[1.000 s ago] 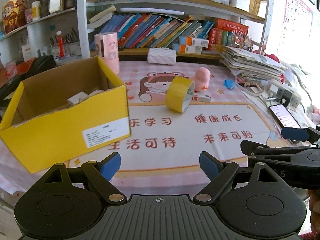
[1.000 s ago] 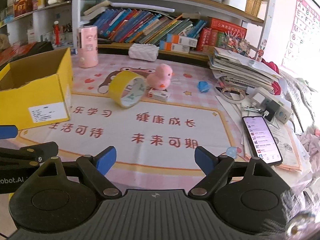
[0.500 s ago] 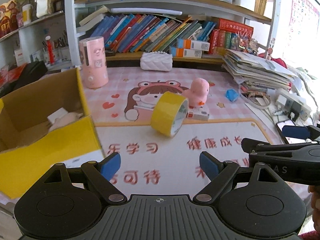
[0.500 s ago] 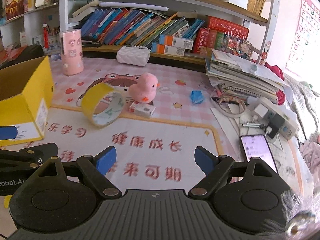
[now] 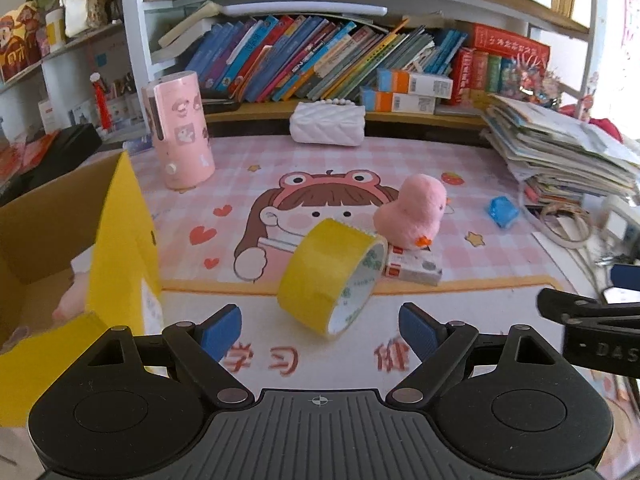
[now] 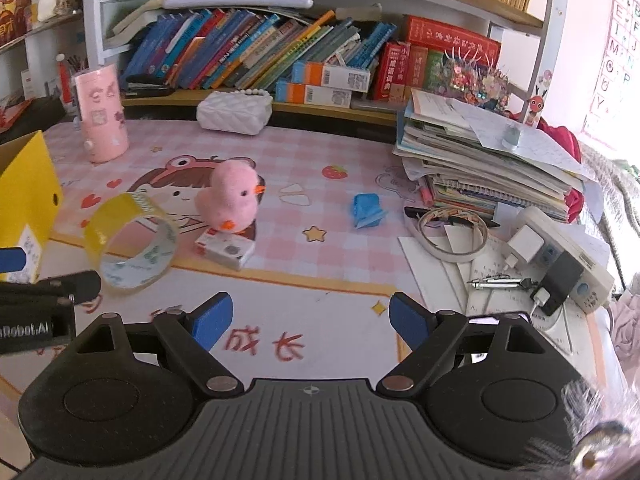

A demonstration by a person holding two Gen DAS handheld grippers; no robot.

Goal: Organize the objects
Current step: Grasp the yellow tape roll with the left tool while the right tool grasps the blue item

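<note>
Both your grippers are wide open, empty: left gripper (image 5: 320,330), right gripper (image 6: 310,318). The yellow tape roll (image 5: 332,276) stands on edge on the pink cartoon desk mat (image 5: 472,184), just beyond the left's fingertips. Only the left view looks into the yellow cardboard box (image 5: 116,240); only the right shows the white power strip (image 6: 560,256).

The yellow box (image 5: 116,240) is cut off at the left edge.
</note>
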